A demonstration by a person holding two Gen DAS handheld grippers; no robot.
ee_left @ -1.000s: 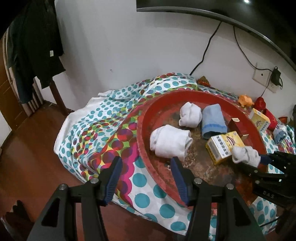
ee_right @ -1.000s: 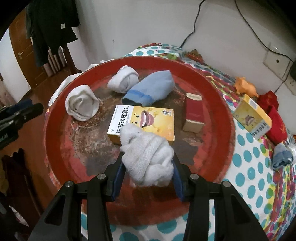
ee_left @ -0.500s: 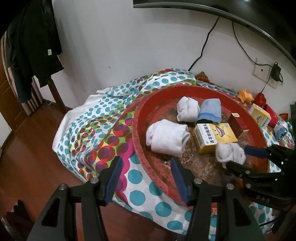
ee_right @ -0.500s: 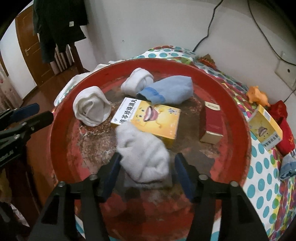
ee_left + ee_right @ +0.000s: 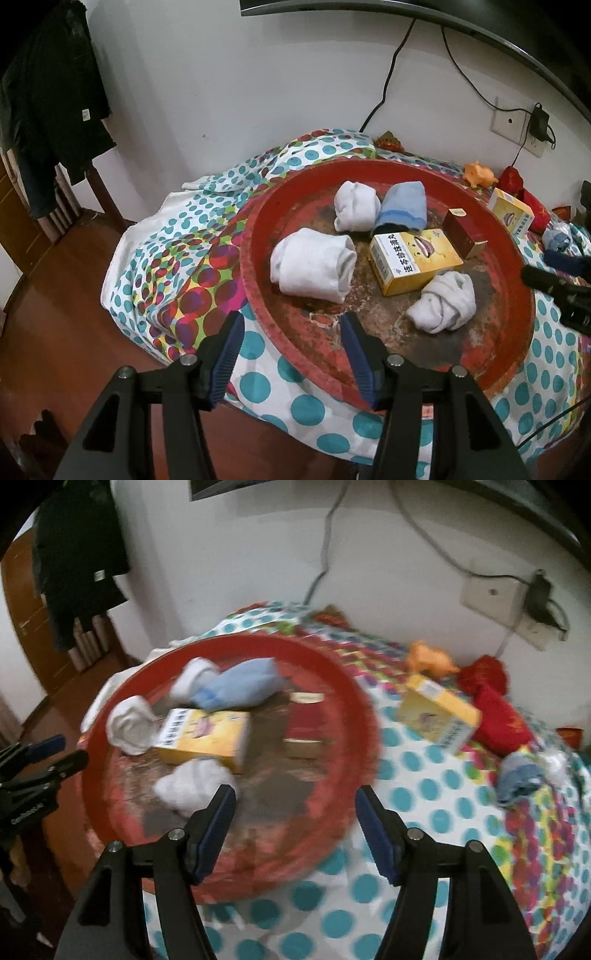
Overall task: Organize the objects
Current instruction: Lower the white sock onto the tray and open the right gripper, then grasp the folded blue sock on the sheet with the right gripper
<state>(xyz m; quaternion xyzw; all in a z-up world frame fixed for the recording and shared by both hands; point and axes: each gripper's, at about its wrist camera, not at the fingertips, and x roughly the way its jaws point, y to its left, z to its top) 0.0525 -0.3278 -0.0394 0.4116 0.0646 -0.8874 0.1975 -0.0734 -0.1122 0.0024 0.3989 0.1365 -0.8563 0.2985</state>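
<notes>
A round red tray point(image 5: 491, 362) point(image 5: 354, 686) lies on a dotted cloth. In it lie a large white sock roll point(image 5: 314, 267), a smaller white roll point(image 5: 356, 206), a blue sock point(image 5: 404, 205) point(image 5: 243, 683), a yellow box point(image 5: 415, 260) point(image 5: 203, 738), a dark red box point(image 5: 463, 234) and a knotted white sock point(image 5: 443, 301) point(image 5: 194, 786). My left gripper point(image 5: 291, 354) is open and empty at the tray's near rim. My right gripper point(image 5: 295, 827) is open and empty over the tray's right rim; the view is blurred.
Outside the tray on the cloth lie a second yellow box point(image 5: 437, 712) point(image 5: 511, 214), red pouches point(image 5: 496, 709), an orange toy point(image 5: 430, 659) and a blue-grey sock point(image 5: 519, 779). A wall socket with charger point(image 5: 532, 613) is behind. A dark jacket point(image 5: 48, 99) hangs at left.
My right gripper opened, let go of the knotted white sock in the tray, then pulled back and swung right. The left gripper stayed open and nearly still.
</notes>
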